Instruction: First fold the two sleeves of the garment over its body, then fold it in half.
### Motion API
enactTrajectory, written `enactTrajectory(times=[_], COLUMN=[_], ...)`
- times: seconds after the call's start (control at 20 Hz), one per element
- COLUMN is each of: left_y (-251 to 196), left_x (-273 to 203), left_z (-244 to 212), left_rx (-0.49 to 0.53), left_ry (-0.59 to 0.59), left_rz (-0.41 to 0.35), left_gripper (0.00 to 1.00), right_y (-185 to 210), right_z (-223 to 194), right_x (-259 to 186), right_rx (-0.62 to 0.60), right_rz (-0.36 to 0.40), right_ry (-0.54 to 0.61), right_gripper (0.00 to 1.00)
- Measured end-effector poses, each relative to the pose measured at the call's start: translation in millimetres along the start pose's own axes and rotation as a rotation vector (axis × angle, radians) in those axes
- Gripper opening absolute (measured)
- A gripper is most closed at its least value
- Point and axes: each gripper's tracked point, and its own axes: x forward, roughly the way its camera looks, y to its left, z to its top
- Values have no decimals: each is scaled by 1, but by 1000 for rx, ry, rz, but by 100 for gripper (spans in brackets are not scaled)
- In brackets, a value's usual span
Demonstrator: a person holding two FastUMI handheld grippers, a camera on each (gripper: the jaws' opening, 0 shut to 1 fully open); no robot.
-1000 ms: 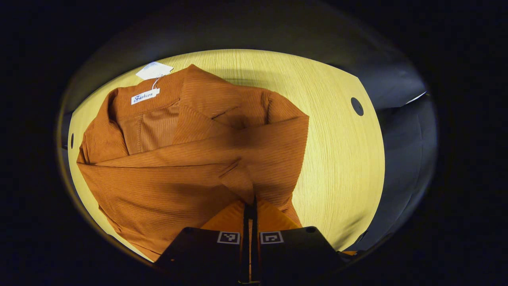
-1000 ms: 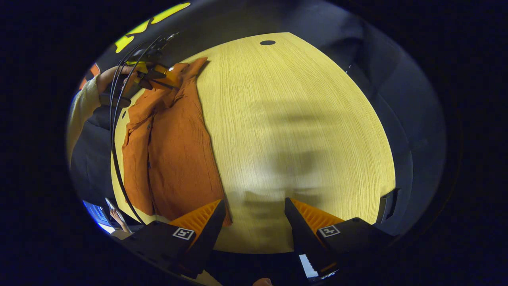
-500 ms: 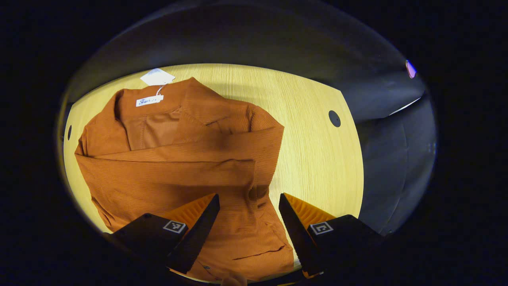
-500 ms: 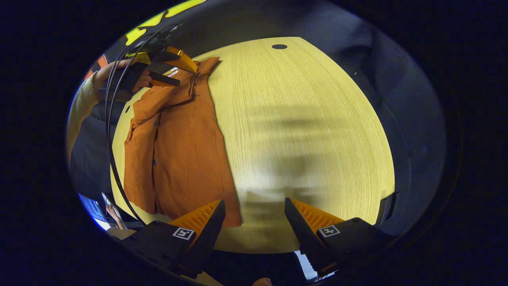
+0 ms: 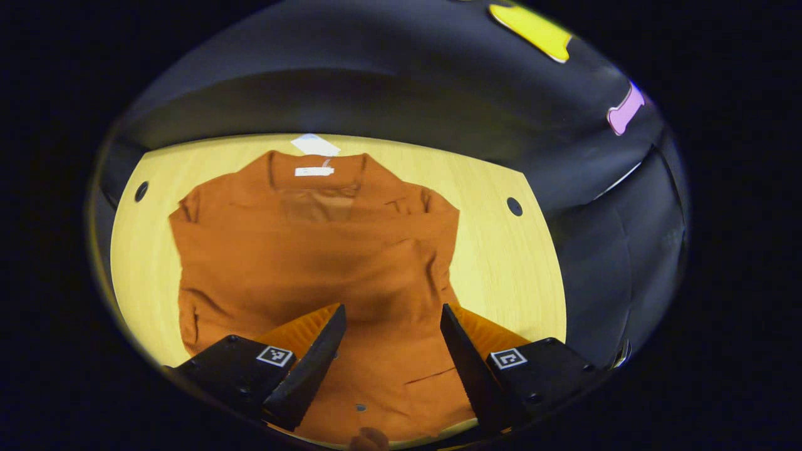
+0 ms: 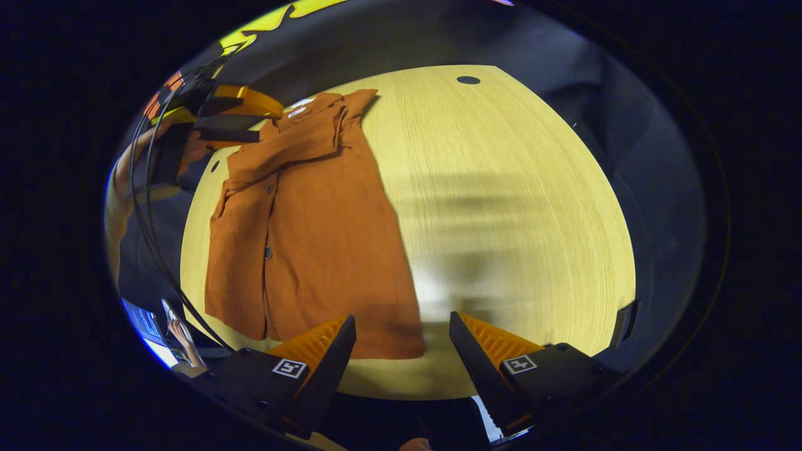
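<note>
garment (image 5: 313,263) lies flat lengthwise on the table (image 5: 501,263), collar toward the far edge; left gripper (image 5: 391,351) and right gripper (image 6: 401,351) both released.

To the garment's (image 6: 313,219) right you have bare table (image 6: 514,207) to pass over; the left gripper (image 6: 247,119) hangs above its far left corner.

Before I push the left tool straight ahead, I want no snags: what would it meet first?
Probably the orange garment: its body lies between and beyond the open left tool, on the wooden table. Height above the cloth is unclear.
</note>
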Motion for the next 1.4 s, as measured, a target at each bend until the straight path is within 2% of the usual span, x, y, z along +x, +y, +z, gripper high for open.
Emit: enactTrajectory(times=[0.35, 0.55, 0.75, 1.0, 1.2, 1.35, 1.4], left_y=[115, 173, 208, 232, 234, 218, 223], left_x=[-59, -81, -107, -131, -138, -142, -143], left_z=[-71, -124, -174, -224, -250, -270, -272], left_rx=[-102, -125, -108, -176, -199, -238, -233], left_ry=[-93, -112, -116, -72, 19, 146, 169], left_rz=[93, 159, 234, 259, 214, 30, 8], left_gripper=[99, 98, 98, 100, 100, 98, 100], right_y=[32, 51, 62, 55, 39, 32, 30], right_z=[-7, -13, -16, -23, -27, -30, -31], right_x=[11, 21, 27, 37, 40, 36, 34], right_rx=[-31, -115, -205, -255, -267, -241, -233], right_rz=[-2, 4, 5, 5, 23, 136, 190], right_ry=[14, 23, 23, 39, 51, 94, 114], right_gripper=[97, 97, 97, 97, 97, 97, 97])
